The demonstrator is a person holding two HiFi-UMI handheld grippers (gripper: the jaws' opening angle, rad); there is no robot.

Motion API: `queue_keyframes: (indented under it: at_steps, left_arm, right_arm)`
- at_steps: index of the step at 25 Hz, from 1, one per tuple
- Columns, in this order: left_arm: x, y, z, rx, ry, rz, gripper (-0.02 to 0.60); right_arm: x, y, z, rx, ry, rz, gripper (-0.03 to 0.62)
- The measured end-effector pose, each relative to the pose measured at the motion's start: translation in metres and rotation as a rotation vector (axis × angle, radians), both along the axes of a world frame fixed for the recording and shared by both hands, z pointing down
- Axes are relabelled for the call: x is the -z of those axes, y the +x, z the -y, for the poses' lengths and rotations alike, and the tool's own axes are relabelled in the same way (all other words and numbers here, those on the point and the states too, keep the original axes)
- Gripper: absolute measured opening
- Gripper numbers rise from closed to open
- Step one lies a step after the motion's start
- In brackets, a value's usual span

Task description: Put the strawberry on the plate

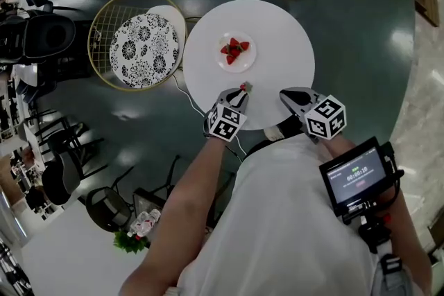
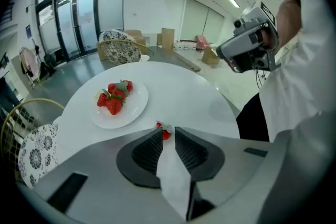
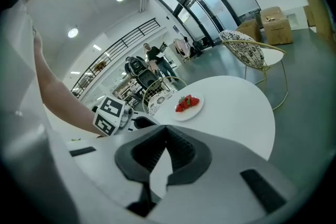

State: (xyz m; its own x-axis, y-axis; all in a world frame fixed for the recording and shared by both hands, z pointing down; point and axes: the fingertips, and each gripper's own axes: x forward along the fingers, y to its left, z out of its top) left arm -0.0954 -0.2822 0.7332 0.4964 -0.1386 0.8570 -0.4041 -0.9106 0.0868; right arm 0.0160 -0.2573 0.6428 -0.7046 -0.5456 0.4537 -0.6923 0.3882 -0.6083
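Roughly left to right: patterned chair cushion (image 1: 144, 50) beside table (image 1: 284, 31). Plate (image 1: 223, 63) mid-table holds piled red berries, count hard to make out. Loose strawberry (image 1: 243, 86) on table near front edge, apart from plate, only a speck in head view. Left gripper view shows it better: berry sits at tips of left gripper (image 2: 168, 129), fingers slightly spread, no squeeze visible, berry's lower part cut off by jaw. Right gripper (image 3: 166, 128) has fingertips pressed together, nothing between. Its view shows plate but not loose strawberry.
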Motion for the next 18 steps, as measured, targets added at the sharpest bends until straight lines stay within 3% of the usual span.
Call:
queue_keyframes:
  at_steps: [5, 18]
  left_arm:
    - [-0.009, 0.002, 0.0, -0.145, 0.062, 0.076, 0.066]
    - [-0.017, 0.019, 0.014, -0.306, 0.146, 0.15, 0.115]
  right_arm:
    - [-0.004, 0.006, -0.003, -0.017, -0.024, -0.007, 0.006]
    - [-0.012, 0.011, -0.014, -0.051, -0.06, -0.002, 0.006]
